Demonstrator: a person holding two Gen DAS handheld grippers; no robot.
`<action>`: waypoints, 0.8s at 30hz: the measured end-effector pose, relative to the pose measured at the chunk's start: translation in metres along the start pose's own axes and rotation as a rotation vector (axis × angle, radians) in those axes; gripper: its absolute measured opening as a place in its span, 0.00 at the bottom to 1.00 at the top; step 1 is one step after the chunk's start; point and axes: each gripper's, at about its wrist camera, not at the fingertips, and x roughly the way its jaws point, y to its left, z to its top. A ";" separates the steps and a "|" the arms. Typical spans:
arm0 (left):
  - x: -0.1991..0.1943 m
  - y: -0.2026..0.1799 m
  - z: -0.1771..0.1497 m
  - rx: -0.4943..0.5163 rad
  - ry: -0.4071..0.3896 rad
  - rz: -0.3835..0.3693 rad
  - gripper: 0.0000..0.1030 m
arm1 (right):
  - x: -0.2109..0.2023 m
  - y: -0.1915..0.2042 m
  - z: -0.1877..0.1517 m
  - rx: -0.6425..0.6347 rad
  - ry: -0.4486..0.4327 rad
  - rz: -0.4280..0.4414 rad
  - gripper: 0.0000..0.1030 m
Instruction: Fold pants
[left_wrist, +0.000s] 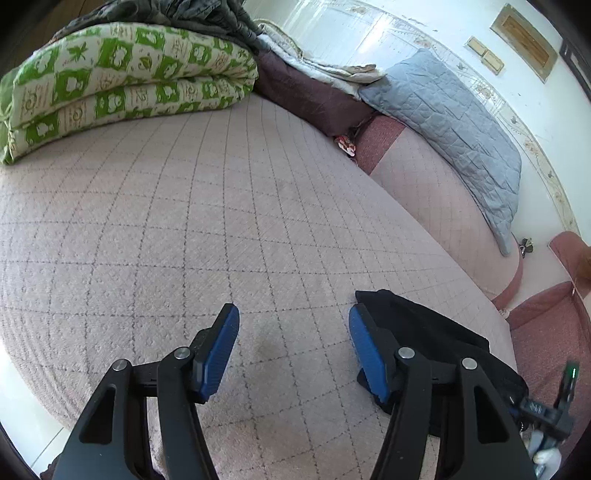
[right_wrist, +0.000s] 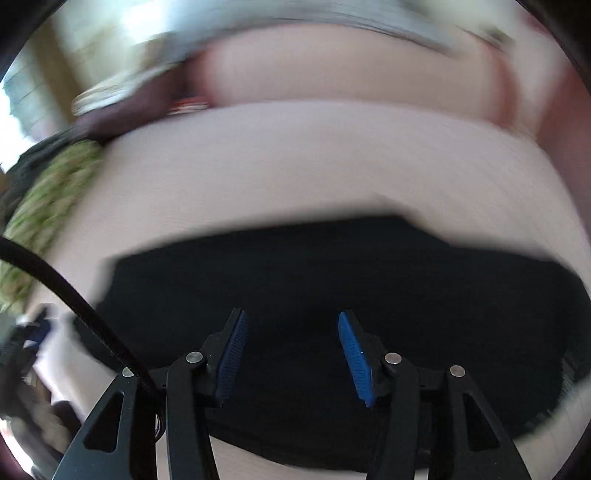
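The black pants (right_wrist: 332, 280) lie as a compact dark bundle on the pink quilted bed cover (left_wrist: 184, 221). In the left wrist view only their corner (left_wrist: 436, 325) shows at the lower right, behind the right finger. My left gripper (left_wrist: 293, 314) is open and empty above bare cover, just left of the pants. My right gripper (right_wrist: 291, 321) is open and empty, directly above the pants. The right wrist view is motion-blurred.
A folded green-and-white quilt (left_wrist: 122, 81) lies at the back left with dark clothes on top. A dark maroon blanket (left_wrist: 306, 96) and a grey quilted pillow (left_wrist: 450, 122) lie at the back right. A black cable (right_wrist: 74, 295) crosses the right wrist view's left side.
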 end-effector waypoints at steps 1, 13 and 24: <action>-0.002 -0.002 0.000 0.005 -0.007 0.001 0.59 | -0.006 -0.033 -0.005 0.070 -0.002 -0.028 0.54; -0.016 -0.123 -0.043 0.331 0.087 -0.160 0.61 | -0.106 -0.193 -0.059 0.403 -0.130 0.099 0.46; -0.029 -0.145 -0.071 0.390 0.148 -0.191 0.64 | -0.044 -0.173 -0.045 0.488 -0.064 0.082 0.02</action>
